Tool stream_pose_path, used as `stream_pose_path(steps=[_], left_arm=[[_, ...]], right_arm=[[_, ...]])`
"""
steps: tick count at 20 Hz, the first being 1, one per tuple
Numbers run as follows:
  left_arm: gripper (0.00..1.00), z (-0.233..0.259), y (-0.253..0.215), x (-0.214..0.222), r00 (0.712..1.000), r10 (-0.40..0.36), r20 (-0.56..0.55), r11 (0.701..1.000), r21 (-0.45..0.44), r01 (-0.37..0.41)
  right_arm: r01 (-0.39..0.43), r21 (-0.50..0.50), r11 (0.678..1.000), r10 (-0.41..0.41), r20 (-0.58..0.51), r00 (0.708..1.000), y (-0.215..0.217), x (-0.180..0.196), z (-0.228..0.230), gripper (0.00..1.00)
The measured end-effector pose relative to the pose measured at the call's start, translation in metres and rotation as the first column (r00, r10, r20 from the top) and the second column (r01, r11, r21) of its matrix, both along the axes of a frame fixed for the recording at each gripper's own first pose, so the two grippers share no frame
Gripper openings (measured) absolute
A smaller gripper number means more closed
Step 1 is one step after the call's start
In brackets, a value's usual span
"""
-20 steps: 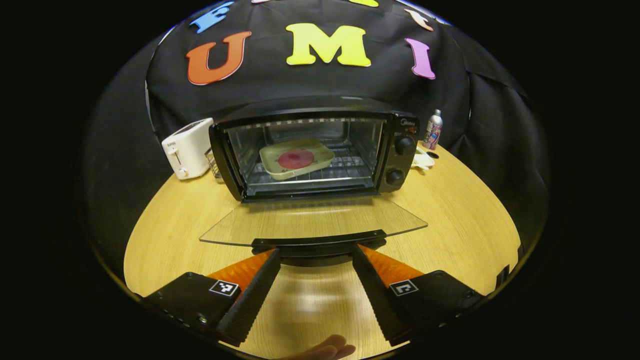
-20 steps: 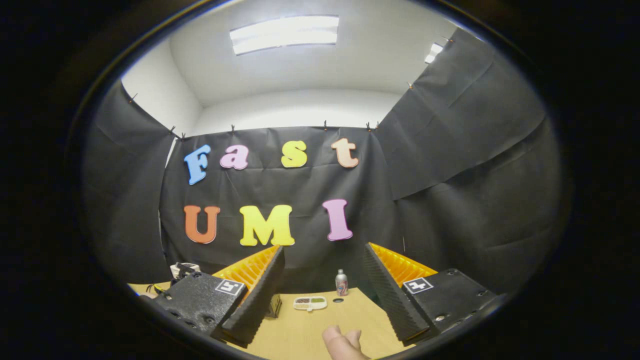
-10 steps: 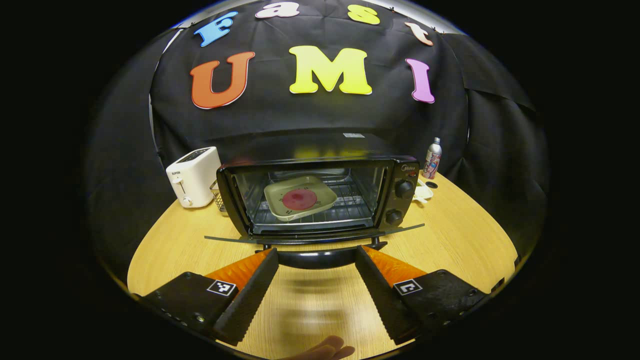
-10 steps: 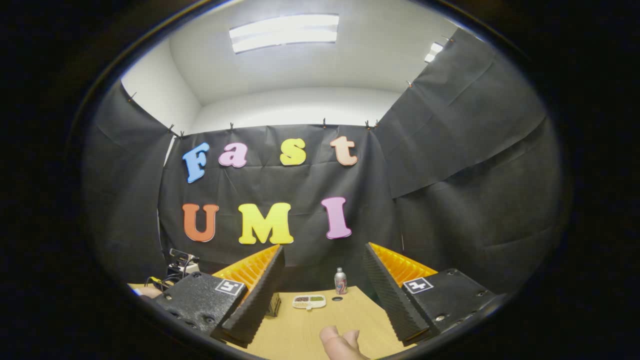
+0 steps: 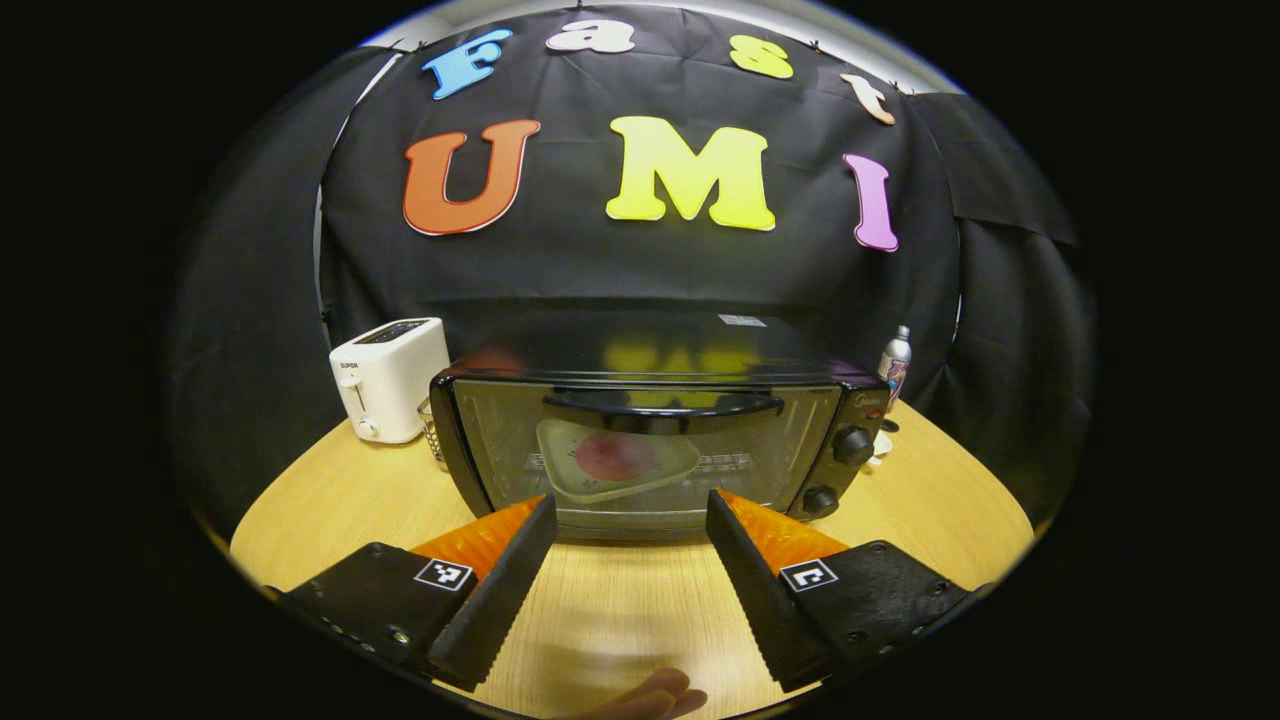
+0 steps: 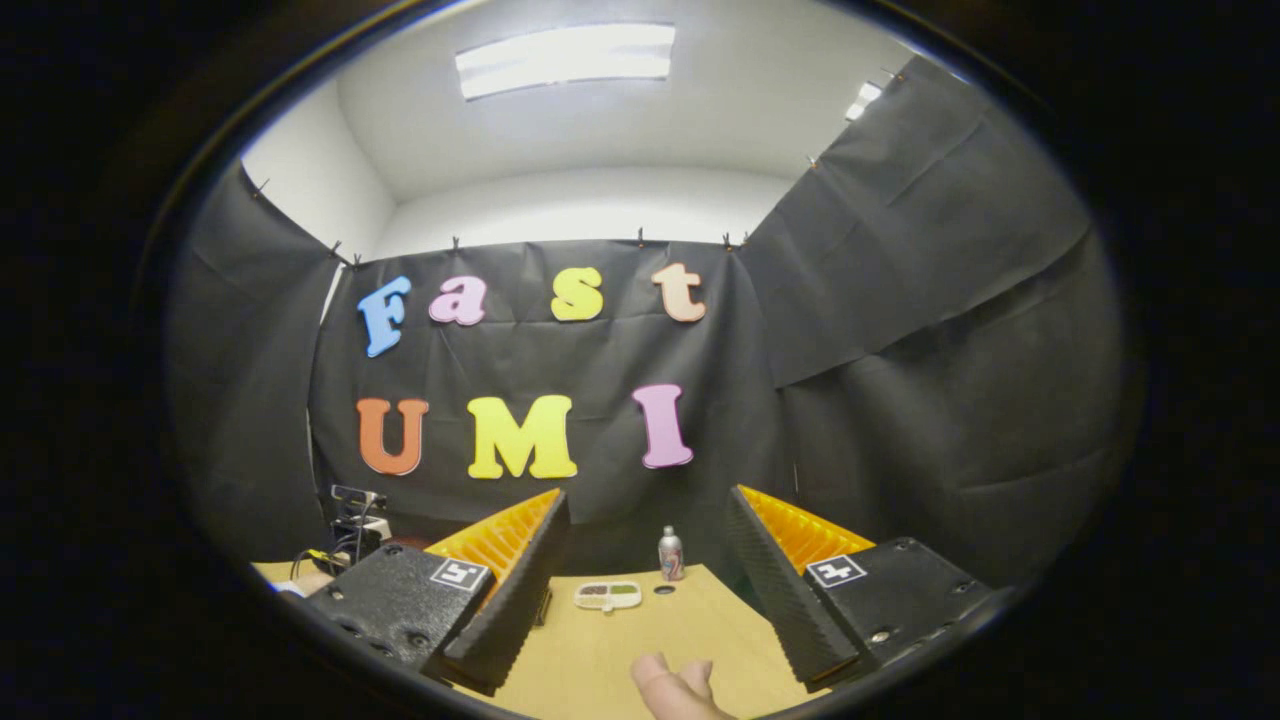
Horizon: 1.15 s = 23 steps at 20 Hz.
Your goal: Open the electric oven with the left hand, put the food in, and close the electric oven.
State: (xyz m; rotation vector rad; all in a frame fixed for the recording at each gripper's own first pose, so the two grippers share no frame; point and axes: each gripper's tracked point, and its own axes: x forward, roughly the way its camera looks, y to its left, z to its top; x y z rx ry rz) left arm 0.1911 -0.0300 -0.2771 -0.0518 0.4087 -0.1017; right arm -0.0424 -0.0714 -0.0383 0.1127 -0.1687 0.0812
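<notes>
The black electric oven [image 5: 650,440] stands on the wooden table [image 5: 320,500] with its glass door closed and the door handle [image 5: 665,405] up at the top. Through the glass I see a pale square plate [image 5: 615,470] with a round red piece of food [image 5: 612,456] on the rack. My left gripper [image 5: 630,505] is open just in front of the door's lower edge, holding nothing and touching nothing. My right gripper [image 6: 645,497] is open and empty, raised and facing the booth wall, to the right of the oven.
A white toaster [image 5: 390,378] stands left of the oven. A small bottle [image 5: 893,360] [image 6: 670,553] and a little divided dish [image 6: 607,595] sit at the back right of the table. A person's fingers [image 6: 665,690] show at the bottom edge.
The oven door swung up from lying flat to closed. My left gripper rose with it and now sits low before the door. The right gripper hardly moved.
</notes>
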Motion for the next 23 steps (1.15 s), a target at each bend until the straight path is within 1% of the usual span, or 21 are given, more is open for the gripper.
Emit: stream_pose_path(steps=[2,5,7,9,10,11,12,16,17,18,19,20,21,22,23], left_arm=[[0.96,0.017,0.0,-0.015,0.999,-0.002,0.036,1.0,-0.008,0.003],[0.96,0.059,-0.002,-0.041,0.993,-0.002,0.119,1.0,0.005,0.002],[0.96,0.092,-0.002,-0.071,0.984,0.009,0.18,1.0,0.019,-0.013],[0.95,0.124,0.001,-0.102,0.973,0.039,0.229,0.999,0.022,-0.045],[0.95,0.138,0.001,-0.117,0.967,0.048,0.25,0.998,0.017,-0.054],[0.95,0.152,-0.001,-0.132,0.962,0.054,0.267,0.998,0.012,-0.06],[0.95,0.163,-0.003,-0.147,0.957,0.057,0.283,0.998,0.011,-0.062],[0.95,0.187,-0.002,-0.204,0.941,0.052,0.334,0.996,0.052,-0.073],[0.95,0.193,-0.002,-0.212,0.937,0.051,0.344,0.995,0.058,-0.076],[0.95,0.2,-0.003,-0.224,0.932,0.051,0.359,0.995,0.059,-0.077],[0.95,0.206,-0.004,-0.235,0.925,0.046,0.377,0.995,0.062,-0.075],[0.95,0.21,-0.003,-0.243,0.92,0.049,0.388,0.995,0.065,-0.08],[0.95,0.21,-0.003,-0.249,0.919,0.052,0.391,0.994,0.064,-0.083],[0.95,0.211,-0.004,-0.254,0.917,0.051,0.395,0.994,0.065,-0.083],[0.85,0.212,-0.007,-0.258,0.918,0.04,0.394,0.995,0.071,-0.074]], right_arm=[[0.001,0.004,1.0,-0.001,-0.022,1.0,-0.001,0.001,-0.005,0.96],[-0.006,0.009,1.0,0.007,-0.049,0.999,0.002,0.0,-0.01,0.96],[-0.012,0.013,1.0,0.013,-0.065,0.998,0.004,0.0,-0.014,0.96],[-0.016,0.005,1.0,0.016,-0.086,0.996,0.007,-0.001,-0.018,0.96],[-0.012,-0.001,1.0,0.012,-0.089,0.996,0.008,-0.001,-0.018,1.0],[-0.004,-0.005,1.0,0.004,-0.086,0.996,0.008,-0.001,-0.016,0.96],[0.002,-0.009,1.0,-0.002,-0.086,0.996,0.008,-0.002,-0.014,0.96],[-0.023,-0.061,0.998,0.017,-0.093,0.995,0.019,-0.009,-0.02,0.96],[-0.022,-0.066,0.998,0.015,-0.096,0.995,0.018,-0.009,-0.02,0.96],[-0.024,-0.067,0.997,0.017,-0.102,0.995,0.019,-0.009,-0.021,1.0],[-0.033,-0.069,0.997,0.025,-0.11,0.994,0.022,-0.009,-0.023,0.96],[-0.041,-0.068,0.997,0.032,-0.118,0.992,0.025,-0.01,-0.025,1.0],[-0.044,-0.066,0.997,0.035,-0.127,0.991,0.025,-0.009,-0.028,1.0],[-0.045,-0.063,0.997,0.036,-0.136,0.99,0.026,-0.008,-0.03,0.96],[-0.05,-0.058,0.997,0.041,-0.144,0.989,0.027,-0.008,-0.032,0.96]])
